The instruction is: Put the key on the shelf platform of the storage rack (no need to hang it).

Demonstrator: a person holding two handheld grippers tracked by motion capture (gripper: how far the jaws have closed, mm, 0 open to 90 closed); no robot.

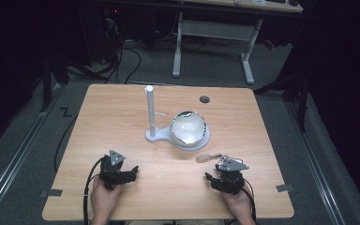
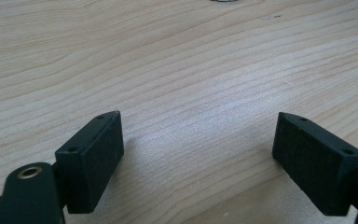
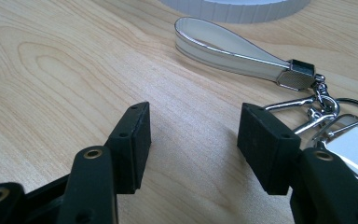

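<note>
A keychain (image 1: 209, 157) with a white strap loop (image 3: 228, 49) and metal clips (image 3: 319, 109) lies on the wooden table (image 1: 122, 117), just beyond my right gripper (image 1: 215, 180). In the right gripper view the right gripper (image 3: 196, 112) is open over bare wood, with the strap ahead and the clips beside its right jaw. A white stand with an upright post (image 1: 149, 110) and a shiny bowl (image 1: 189, 126) sits at mid-table. My left gripper (image 1: 124, 174) rests near the front left. In its own view the left gripper (image 2: 198, 121) stands wide open with nothing between the jaws.
The ribbed edge of the stand's white base (image 3: 233, 7) lies just beyond the strap. A round cable hole (image 1: 204, 99) is in the table's far right part. Cables trail from both grippers over the front edge. Another desk's legs (image 1: 248, 56) stand behind the table.
</note>
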